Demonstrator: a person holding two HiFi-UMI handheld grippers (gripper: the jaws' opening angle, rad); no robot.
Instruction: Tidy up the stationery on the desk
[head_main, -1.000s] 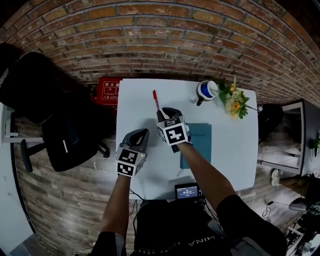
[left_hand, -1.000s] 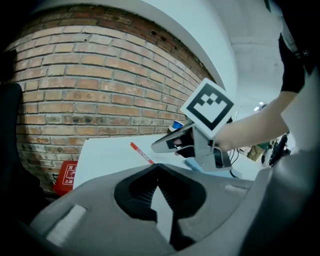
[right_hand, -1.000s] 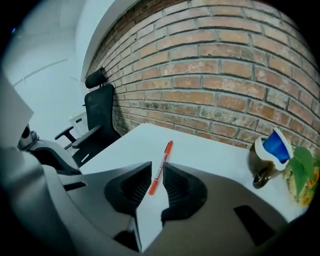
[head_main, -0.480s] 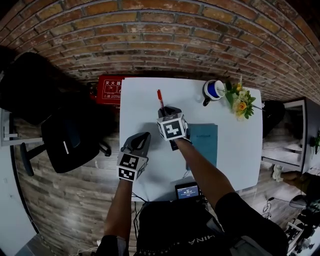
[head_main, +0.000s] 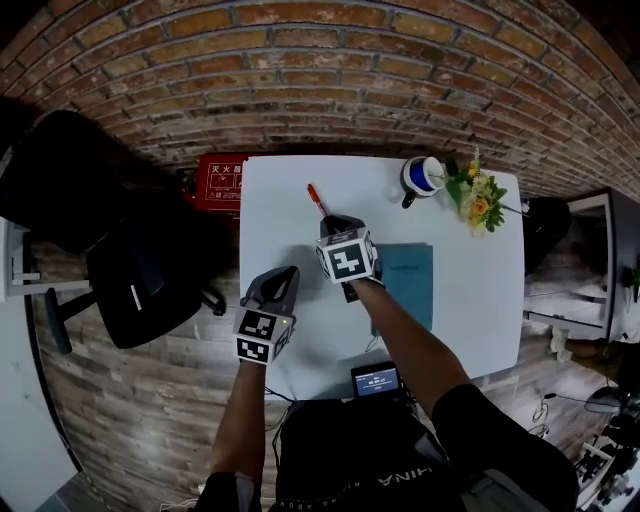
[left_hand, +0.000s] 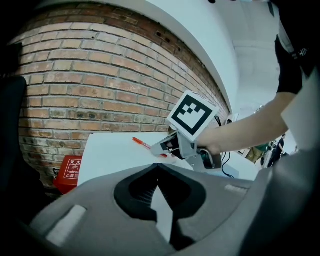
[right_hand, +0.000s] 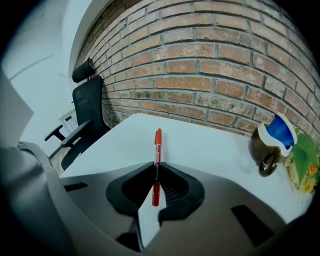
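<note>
- Pick-up in hand: my right gripper (right_hand: 155, 172), its jaws just drawn in, pinches the red pen (right_hand: 157, 145) near its tail. The pen points away across the white bench (head_main: 270, 200), upper middle of the head view.
- My left gripper (left_hand: 159, 172) hangs pressed together and empty at lower left.
- Next, as I judge it: lift the pen clear, carry it to the mug (head_main: 417, 177) at upper right, and tip it upright.
- No pen shows in the mug; I cannot make out what else it holds.
</note>
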